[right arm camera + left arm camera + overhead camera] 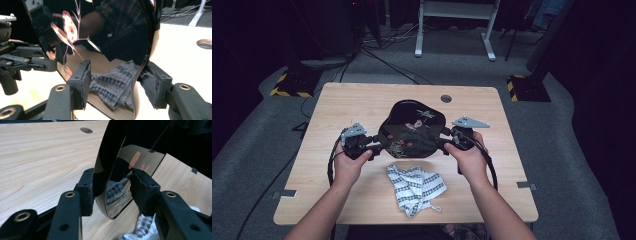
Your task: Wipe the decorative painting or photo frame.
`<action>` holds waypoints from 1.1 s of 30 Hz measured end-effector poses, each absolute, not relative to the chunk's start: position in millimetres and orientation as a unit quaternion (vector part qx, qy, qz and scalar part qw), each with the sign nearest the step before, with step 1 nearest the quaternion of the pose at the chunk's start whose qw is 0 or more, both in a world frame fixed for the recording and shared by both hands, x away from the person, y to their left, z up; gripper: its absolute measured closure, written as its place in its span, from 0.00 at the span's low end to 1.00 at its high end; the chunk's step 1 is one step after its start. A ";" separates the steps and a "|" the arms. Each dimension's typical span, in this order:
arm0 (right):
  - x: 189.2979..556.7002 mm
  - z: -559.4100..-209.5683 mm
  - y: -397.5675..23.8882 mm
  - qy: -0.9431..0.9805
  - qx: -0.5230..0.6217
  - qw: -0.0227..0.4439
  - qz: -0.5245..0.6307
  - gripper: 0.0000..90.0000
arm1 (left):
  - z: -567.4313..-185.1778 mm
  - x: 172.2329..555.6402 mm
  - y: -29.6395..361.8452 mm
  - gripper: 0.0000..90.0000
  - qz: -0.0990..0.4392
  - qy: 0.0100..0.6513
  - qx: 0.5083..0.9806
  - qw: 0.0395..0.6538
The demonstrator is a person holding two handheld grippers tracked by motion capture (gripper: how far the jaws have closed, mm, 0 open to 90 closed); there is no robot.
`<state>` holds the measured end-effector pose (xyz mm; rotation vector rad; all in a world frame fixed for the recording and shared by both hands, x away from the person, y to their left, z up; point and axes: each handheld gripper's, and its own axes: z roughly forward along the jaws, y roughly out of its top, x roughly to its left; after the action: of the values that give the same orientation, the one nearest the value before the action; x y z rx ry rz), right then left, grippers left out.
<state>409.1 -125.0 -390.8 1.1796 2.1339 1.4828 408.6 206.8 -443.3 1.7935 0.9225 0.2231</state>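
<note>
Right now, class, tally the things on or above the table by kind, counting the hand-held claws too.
Black lacquered tray: 1
Checked cloth: 1
Claws: 2, the left claw and the right claw
Total: 4

Tray (412, 131) between both tongs — cloth (414, 187) before it (perhaps apart).

One black lacquered tray (412, 129) painted with flowers stands on one wooden table (352, 102). One white cloth (414, 187) with dark checks lies in front of the tray. Two grippers flank the tray, the left gripper (376, 148) and the right gripper (444, 144), one in each of the person's two hands. The tabletop has one round hole (446, 98).
</note>
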 end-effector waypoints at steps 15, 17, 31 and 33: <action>393.6 -405.6 -128.5 0.733 0.427 0.157 0.506 0.49 | -452.4 431.3 197.7 0.53 0.074 0.376 0.763 0.521; 392.5 -407.0 -128.5 0.735 0.427 0.161 0.502 0.49 | -455.2 433.9 196.8 0.52 0.075 0.375 0.761 0.525; 390.2 -409.7 -127.8 0.744 0.405 0.169 0.503 0.46 | -463.6 439.5 195.0 0.45 0.074 0.375 0.745 0.547; 391.0 -410.6 -128.2 0.744 0.405 0.164 0.506 0.46 | -463.4 438.0 195.4 0.44 0.076 0.373 0.747 0.545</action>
<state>391.0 -128.2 -410.6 1.1560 2.1200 1.4422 438.0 195.4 -463.4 1.7711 0.8857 0.1808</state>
